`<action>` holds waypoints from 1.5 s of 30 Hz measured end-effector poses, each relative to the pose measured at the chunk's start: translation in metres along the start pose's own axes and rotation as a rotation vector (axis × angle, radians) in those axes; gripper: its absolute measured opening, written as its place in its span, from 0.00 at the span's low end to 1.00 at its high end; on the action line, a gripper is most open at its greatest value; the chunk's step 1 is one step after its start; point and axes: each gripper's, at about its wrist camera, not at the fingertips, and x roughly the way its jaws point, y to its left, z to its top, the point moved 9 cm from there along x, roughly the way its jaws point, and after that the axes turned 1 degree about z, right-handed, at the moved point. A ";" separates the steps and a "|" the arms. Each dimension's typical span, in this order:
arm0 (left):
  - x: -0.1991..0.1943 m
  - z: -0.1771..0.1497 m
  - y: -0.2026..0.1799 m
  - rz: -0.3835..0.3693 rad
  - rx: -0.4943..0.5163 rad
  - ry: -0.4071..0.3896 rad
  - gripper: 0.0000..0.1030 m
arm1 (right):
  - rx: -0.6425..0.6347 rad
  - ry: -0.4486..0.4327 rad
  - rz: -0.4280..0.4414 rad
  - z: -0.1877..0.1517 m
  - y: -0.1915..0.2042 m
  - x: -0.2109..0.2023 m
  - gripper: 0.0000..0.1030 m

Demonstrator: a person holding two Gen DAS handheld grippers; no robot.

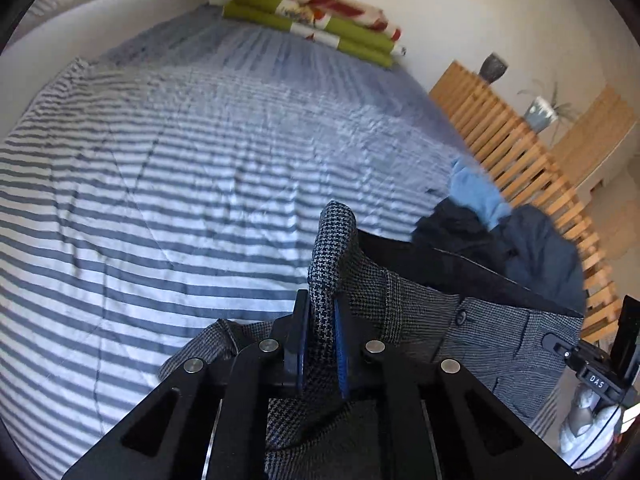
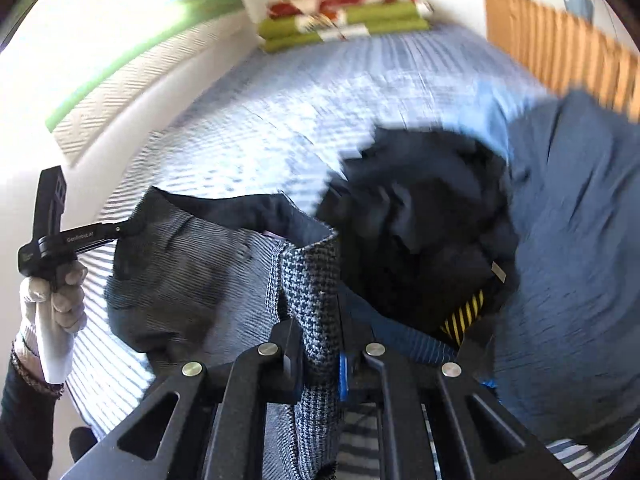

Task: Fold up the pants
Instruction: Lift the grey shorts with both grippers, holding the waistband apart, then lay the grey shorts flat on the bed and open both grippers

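Clamped between the blue pads of the left gripper [image 1: 322,344] was one waistband corner of the houndstooth pants [image 1: 420,312]; the right gripper [image 2: 320,356] pinched the opposite corner. Both jaws were closed on cloth. The pants hung above the striped bed cover [image 1: 180,168], waistband stretched between the tools, with no fold apparent, so the task appeared to be at an early stage. Beyond the pants, the cover lay open for spreading. A pile of dark and blue clothes [image 2: 500,220] crowded the right side, near the slatted wooden rail [image 1: 520,160].

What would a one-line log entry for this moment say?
left tool: shut on pants | right tool: shut on pants | pants lifted over striped bed
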 end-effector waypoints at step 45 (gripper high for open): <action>-0.165 -0.139 0.143 0.289 -0.115 -0.025 0.39 | -0.056 0.189 0.061 -0.077 0.030 0.053 0.38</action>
